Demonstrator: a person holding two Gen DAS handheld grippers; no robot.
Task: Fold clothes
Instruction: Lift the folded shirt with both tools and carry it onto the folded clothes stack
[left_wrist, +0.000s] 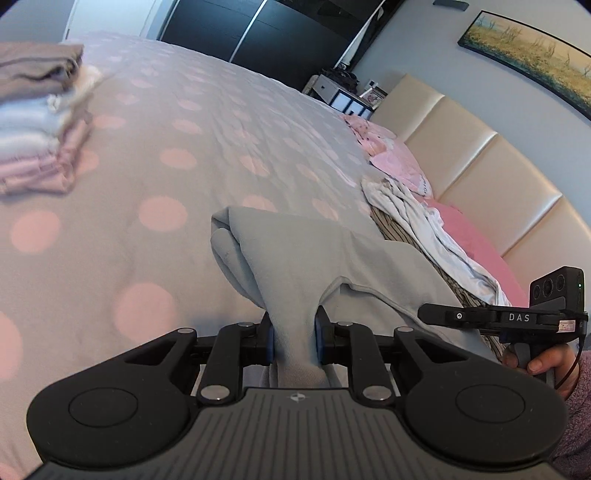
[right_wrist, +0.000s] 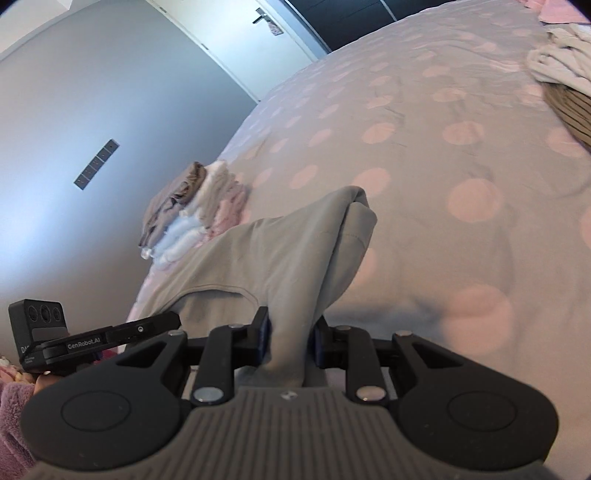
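A light grey garment (left_wrist: 295, 258) hangs between both grippers above the bed. My left gripper (left_wrist: 294, 338) is shut on one bunched edge of it. My right gripper (right_wrist: 291, 339) is shut on another edge of the same garment (right_wrist: 280, 251), and its far end droops in folds. The right gripper's body shows in the left wrist view (left_wrist: 498, 317), close on the right. The left gripper's body shows in the right wrist view (right_wrist: 92, 339), close on the left.
The bed has a grey cover with pink dots (left_wrist: 166, 184). A stack of folded clothes (left_wrist: 37, 122) sits on it, also in the right wrist view (right_wrist: 192, 210). A striped basket with unfolded laundry (left_wrist: 417, 221) stands near the pink pillows and beige headboard (left_wrist: 480, 166).
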